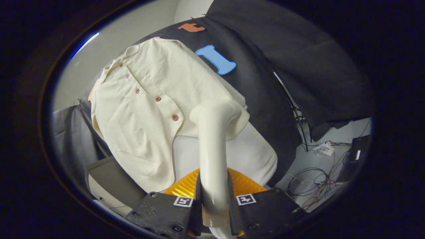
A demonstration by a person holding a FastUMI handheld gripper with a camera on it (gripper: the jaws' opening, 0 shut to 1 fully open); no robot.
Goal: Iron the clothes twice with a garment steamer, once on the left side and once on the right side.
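Observation:
A cream short-sleeved shirt with brown buttons hangs ahead of me against the black booth wall. My gripper is shut on the handle of a cream garment steamer. The handle runs up between both black fingers, and each finger presses a side of it. The steamer's head rests against the shirt's lower part, to the right of the button row, near the hem. A white garment hangs below the shirt, behind the steamer's handle.
An orange ribbed part sits just behind the fingers. A grey box-like surface lies to the left, below the shirt. On the floor to the right lie tangled cables, a black device and a thin stand pole.

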